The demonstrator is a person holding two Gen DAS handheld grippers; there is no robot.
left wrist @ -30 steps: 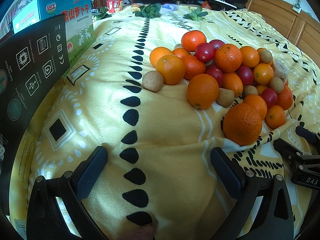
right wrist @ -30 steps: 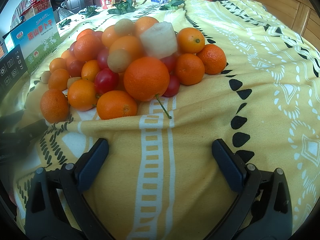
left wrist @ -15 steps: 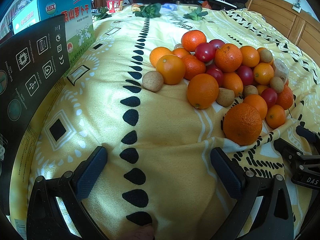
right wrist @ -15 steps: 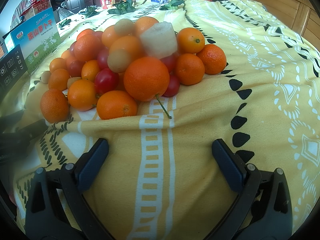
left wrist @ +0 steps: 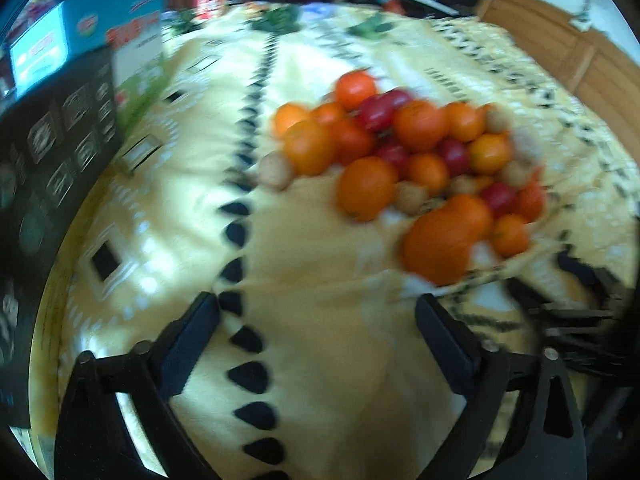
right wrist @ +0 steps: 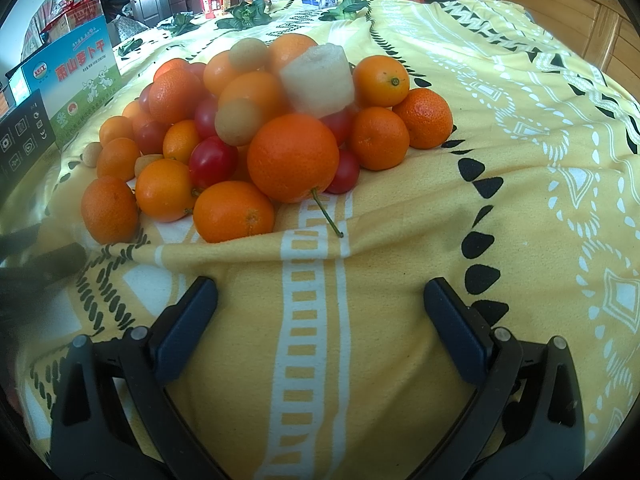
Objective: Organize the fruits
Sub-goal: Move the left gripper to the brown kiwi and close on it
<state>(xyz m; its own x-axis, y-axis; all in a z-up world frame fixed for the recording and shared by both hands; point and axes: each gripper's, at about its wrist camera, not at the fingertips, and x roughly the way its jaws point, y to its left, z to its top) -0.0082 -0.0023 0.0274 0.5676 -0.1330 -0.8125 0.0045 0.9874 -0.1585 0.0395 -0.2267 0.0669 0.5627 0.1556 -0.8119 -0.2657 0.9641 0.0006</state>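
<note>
A pile of fruit (right wrist: 256, 128) lies on a yellow patterned cloth (right wrist: 520, 160): oranges, red cherry tomatoes, small tan round fruits and a pale cut chunk (right wrist: 318, 80) on top. A big stemmed orange (right wrist: 293, 158) is at the front. In the blurred left wrist view the pile (left wrist: 416, 168) sits ahead and to the right. My left gripper (left wrist: 320, 324) is open and empty, short of the pile. My right gripper (right wrist: 320, 304) is open and empty, in front of the pile.
A black box (left wrist: 52, 152) and a blue-and-green carton (left wrist: 96, 36) stand at the left edge. Green leaves (right wrist: 248, 14) and a red packet (right wrist: 216, 2) lie at the far end. A wooden panel (right wrist: 580, 12) is at the right.
The left wrist view has gone blurred and shifted, with the pile now a little further left in it; the left gripper is moving. The right gripper has not moved.
</note>
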